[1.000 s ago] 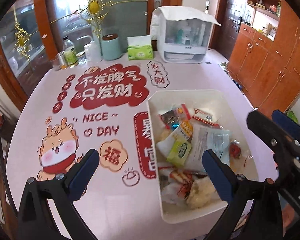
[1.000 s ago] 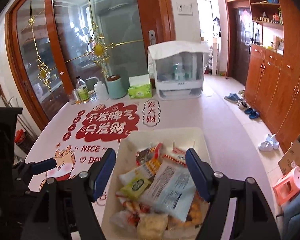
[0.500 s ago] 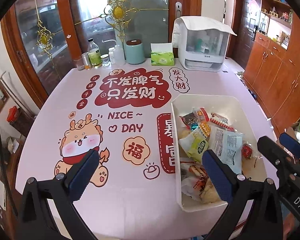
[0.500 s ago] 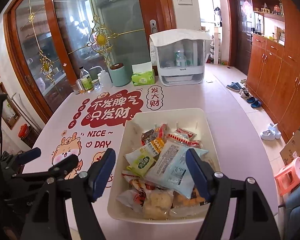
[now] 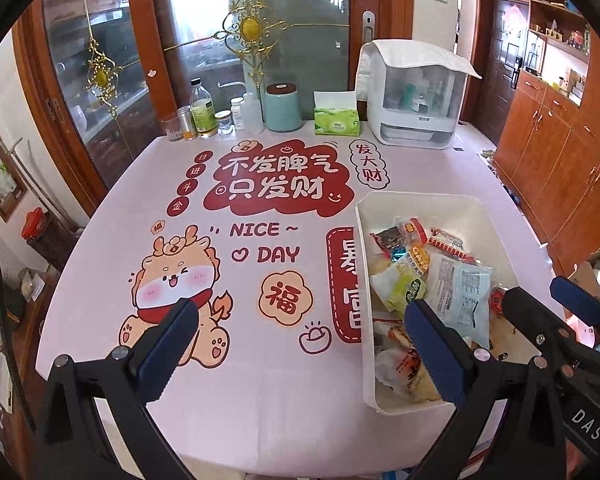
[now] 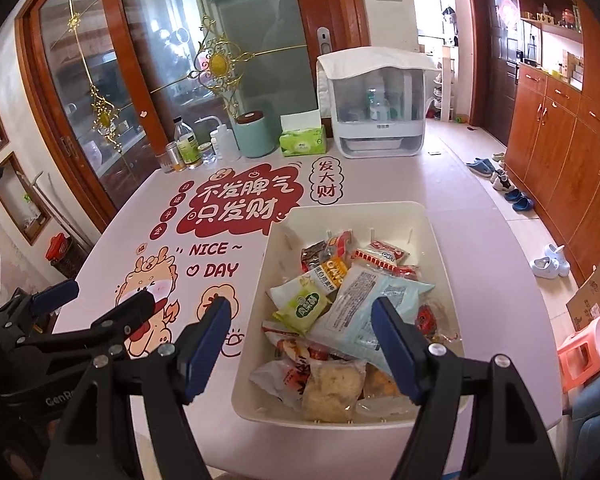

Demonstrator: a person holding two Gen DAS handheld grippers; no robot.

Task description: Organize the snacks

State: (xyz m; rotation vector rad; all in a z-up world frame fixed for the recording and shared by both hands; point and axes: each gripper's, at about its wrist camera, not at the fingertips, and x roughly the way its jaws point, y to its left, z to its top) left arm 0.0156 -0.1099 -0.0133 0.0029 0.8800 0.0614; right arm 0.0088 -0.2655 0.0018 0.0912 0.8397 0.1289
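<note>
A cream plastic bin [image 5: 424, 205] [image 6: 356, 214] sits on the right part of the table, filled with several snack packets. A pale blue packet [image 5: 458, 292] [image 6: 370, 300] lies on top, beside a green-and-yellow one [image 5: 408, 290] [image 6: 304, 306]. My left gripper [image 5: 300, 332] hovers open over the table's near edge, its right finger in front of the bin's near left corner. My right gripper [image 6: 302, 330] hangs open above the bin's near end with nothing between its blue pads. Each gripper shows in the other's view, the right one [image 5: 540, 304] and the left one [image 6: 96, 294].
The table carries a pink printed cloth [image 5: 260, 208]. Along its far edge stand bottles and jars [image 5: 204, 116], a teal canister [image 5: 283, 107], a green tissue box [image 5: 337, 120] and a white covered appliance [image 5: 414, 100]. Wooden cabinets [image 6: 560, 128], shoes [image 6: 512, 192] and a pink stool [image 6: 588, 348] are at right.
Both grippers have drawn back from the bin toward the near table edge, so more of the table and the room shows. Both stayed open and the snacks lie unmoved.
</note>
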